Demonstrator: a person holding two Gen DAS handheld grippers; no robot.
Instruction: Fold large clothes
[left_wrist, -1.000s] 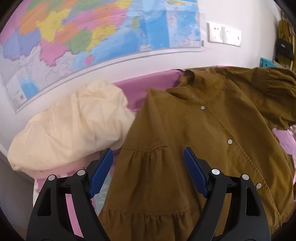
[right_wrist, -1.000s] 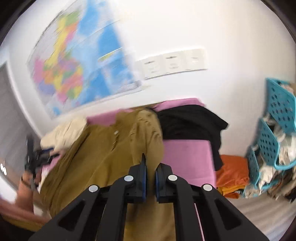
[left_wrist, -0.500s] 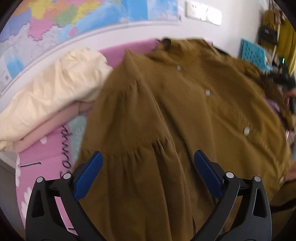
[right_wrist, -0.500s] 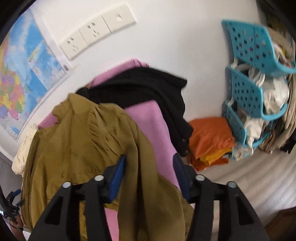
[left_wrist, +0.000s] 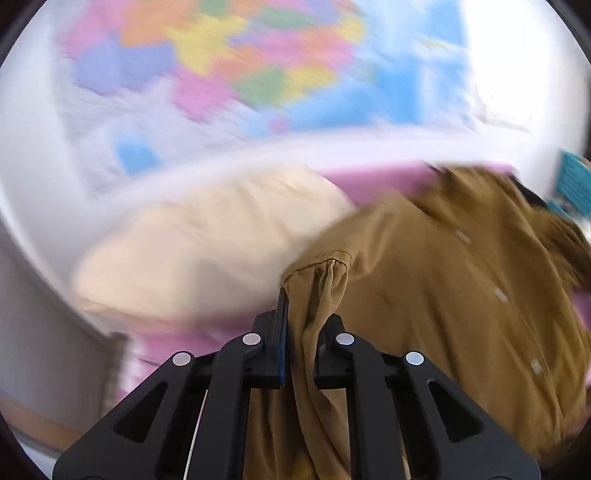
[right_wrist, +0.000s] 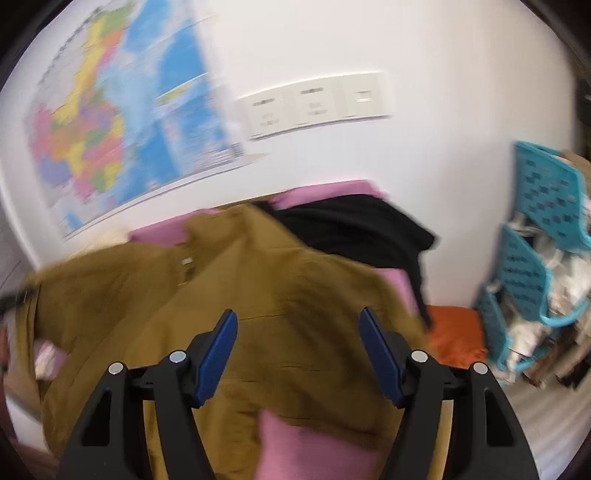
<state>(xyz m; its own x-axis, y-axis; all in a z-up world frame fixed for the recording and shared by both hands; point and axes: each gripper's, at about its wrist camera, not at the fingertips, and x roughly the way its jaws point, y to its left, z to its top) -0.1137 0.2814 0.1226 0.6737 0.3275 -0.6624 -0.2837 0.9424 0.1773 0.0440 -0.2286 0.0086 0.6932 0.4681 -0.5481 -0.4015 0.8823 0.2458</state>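
A large mustard-brown button-front garment (left_wrist: 443, 295) lies spread on the pink-covered surface (left_wrist: 376, 181). My left gripper (left_wrist: 301, 314) is shut on a bunched fold of its left sleeve edge, lifted a little. In the right wrist view the same garment (right_wrist: 258, 295) fills the middle. My right gripper (right_wrist: 299, 354) is open just above the cloth and holds nothing. Both views are motion-blurred.
A cream garment (left_wrist: 207, 251) is heaped left of the brown one. A black garment (right_wrist: 354, 229) lies at the far right of the pink cover, an orange cloth (right_wrist: 454, 332) on the floor beyond. Blue baskets (right_wrist: 532, 236) stand at right. A map (right_wrist: 122, 122) hangs on the wall.
My left gripper went from wide open over the sleeve to shut on a fold of it and lifted. My right gripper opened wider and swung back over the garment.
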